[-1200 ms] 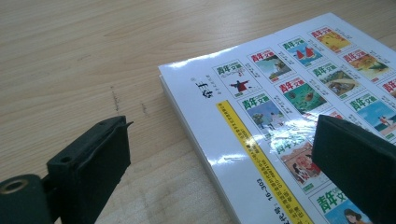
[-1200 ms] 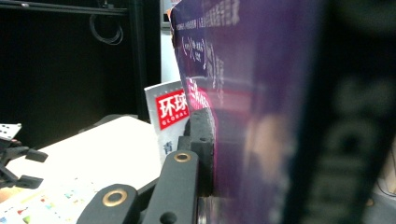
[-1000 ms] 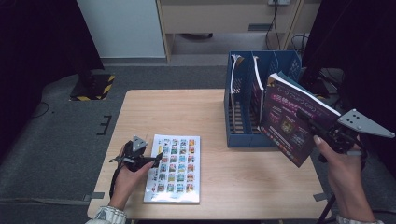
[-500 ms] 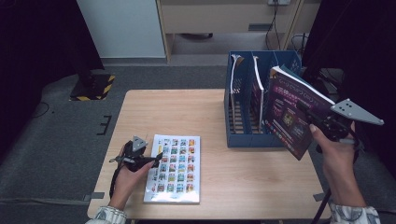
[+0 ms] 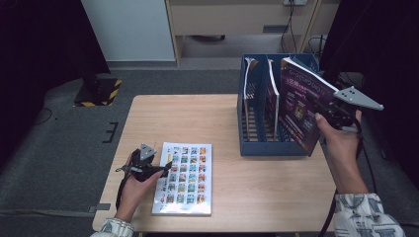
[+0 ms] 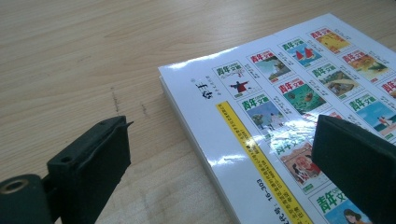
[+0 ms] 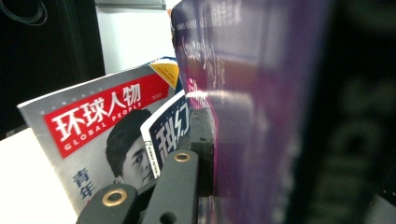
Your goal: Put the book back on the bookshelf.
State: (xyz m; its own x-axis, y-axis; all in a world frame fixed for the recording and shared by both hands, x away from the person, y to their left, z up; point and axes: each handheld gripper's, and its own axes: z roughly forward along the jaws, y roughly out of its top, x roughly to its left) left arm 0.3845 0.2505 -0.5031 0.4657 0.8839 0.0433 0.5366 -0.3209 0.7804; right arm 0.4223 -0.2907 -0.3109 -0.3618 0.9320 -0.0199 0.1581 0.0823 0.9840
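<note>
My right gripper (image 5: 316, 109) is shut on a purple magazine (image 5: 298, 108), held upright and tilted over the right end of the blue file rack (image 5: 257, 133). In the right gripper view the purple magazine (image 7: 261, 116) sits clamped against the left jaw, with two magazines standing in the rack behind it, one with a red title band (image 7: 98, 116). A white magazine with a grid of small cover pictures (image 5: 185, 177) lies flat near the table's front. My left gripper (image 5: 165, 168) rests at its left edge, jaws open on either side of the magazine's corner (image 6: 224, 102).
The wooden table (image 5: 197, 118) has bare surface at the back left and front right. The blue rack stands at the right back with two magazines (image 5: 273, 94) in its slots. Dark floor and a white cabinet (image 5: 128, 29) lie beyond the table.
My right hand has carried the purple magazine leftward and a little away, closer over the rack. The left gripper and the white magazine have stayed put.
</note>
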